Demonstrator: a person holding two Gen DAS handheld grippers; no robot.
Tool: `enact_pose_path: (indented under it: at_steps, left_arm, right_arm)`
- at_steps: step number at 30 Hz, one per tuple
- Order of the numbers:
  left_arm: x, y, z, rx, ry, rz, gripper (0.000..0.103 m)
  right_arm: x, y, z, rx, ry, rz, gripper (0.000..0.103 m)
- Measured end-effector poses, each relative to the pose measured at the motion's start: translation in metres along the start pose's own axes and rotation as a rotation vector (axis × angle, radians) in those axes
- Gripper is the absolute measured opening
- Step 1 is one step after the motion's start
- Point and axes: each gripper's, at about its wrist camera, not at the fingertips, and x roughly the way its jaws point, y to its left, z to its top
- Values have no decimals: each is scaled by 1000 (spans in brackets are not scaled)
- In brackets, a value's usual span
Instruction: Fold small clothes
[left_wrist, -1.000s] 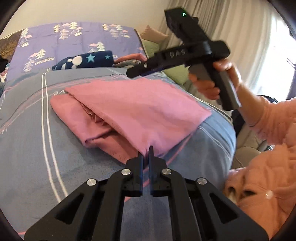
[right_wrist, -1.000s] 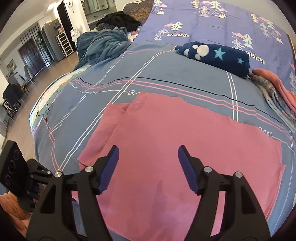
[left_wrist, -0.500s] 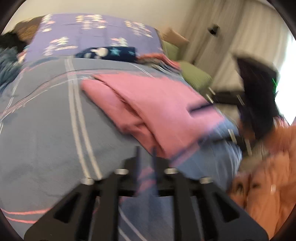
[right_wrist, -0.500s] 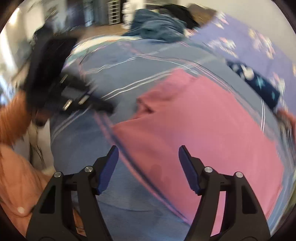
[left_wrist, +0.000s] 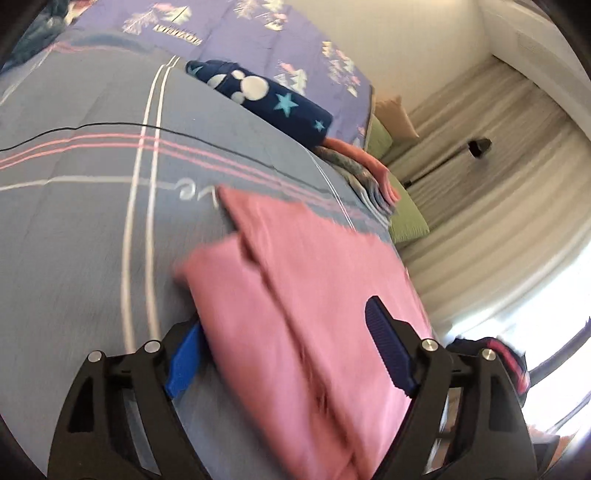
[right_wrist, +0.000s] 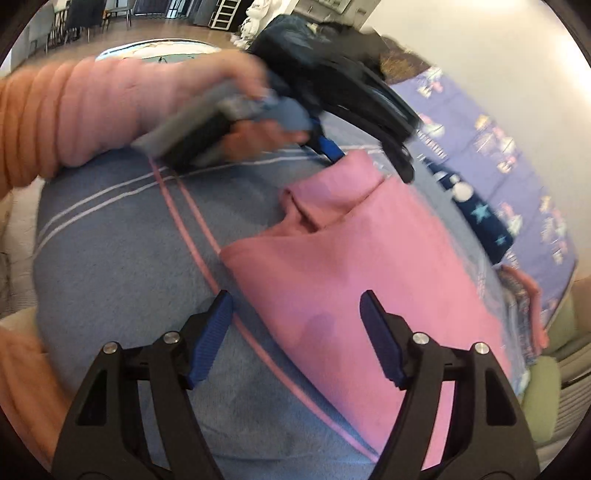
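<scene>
Pink clothes (left_wrist: 295, 314) lie partly folded on the bed (left_wrist: 74, 229), near its edge. I think one side is already laid over, so a thick fold runs down the middle.

My left tool (left_wrist: 284, 350) has just been opening, and now its two blue pads stand apart. One pad (left_wrist: 184, 365) sits beside the left edge of the cloth and the other (left_wrist: 388, 350) is over the pink top. The cloth lies between them, but they do not squeeze it. I guess I put the tool there so it can pinch that end for the next fold.

My right tool (right_wrist: 295, 339) is also apart and holds nothing. One pad is over the bed and one is over the pink cloth, close to its near corner.

From the right tool's camera I can see my left hand (right_wrist: 221, 110) on the other tool, at the far end of the cloth.

Much is blurry. I cannot tell what kind of clothes these are. The tool bodies hide the cloth's near edge. A dark blue star blanket (left_wrist: 266, 99) lies farther back.
</scene>
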Motion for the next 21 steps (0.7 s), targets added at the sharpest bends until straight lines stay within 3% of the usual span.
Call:
enact_pose_path:
  at_steps: [1,3,4,6,8,9,10,15,20,21]
  left_arm:
    - [5,-1,5,-10,7,1,71]
    - [20,-4,12,-1,51,51,19]
    - [27,-3,13,-7,81,93,12]
    - [31,1,10,-24,85,105,10]
    - [30,3,11,-26,82,103,8]
    - [29,3,12,-28,82,117,7]
    - [26,2,12,-21,84,131,7]
    - [15,-17,5,98,75,199,7]
    - [20,-2,7,55,67,184,7]
    - [20,-2,7,55,64,185,7]
  right_arm:
    - [0,5,0,-13,-16,-35,70]
    - [0,10,1,-25,-34,-71,69]
    - [2,14,2,-30,-40,-92,68]
    - [6,18,7,-34,-52,-129,67]
    - [18,21,12,-28,-58,-141,33]
    - [23,22,14,-11,-35,-120,4]
    - [27,20,15,24,-4,-100,4]
    - [7,10,11,74,-21,-19,4]
    - [8,13,9,89,-53,-40,6]
    - [4,12,8,104,-62,-14,14]
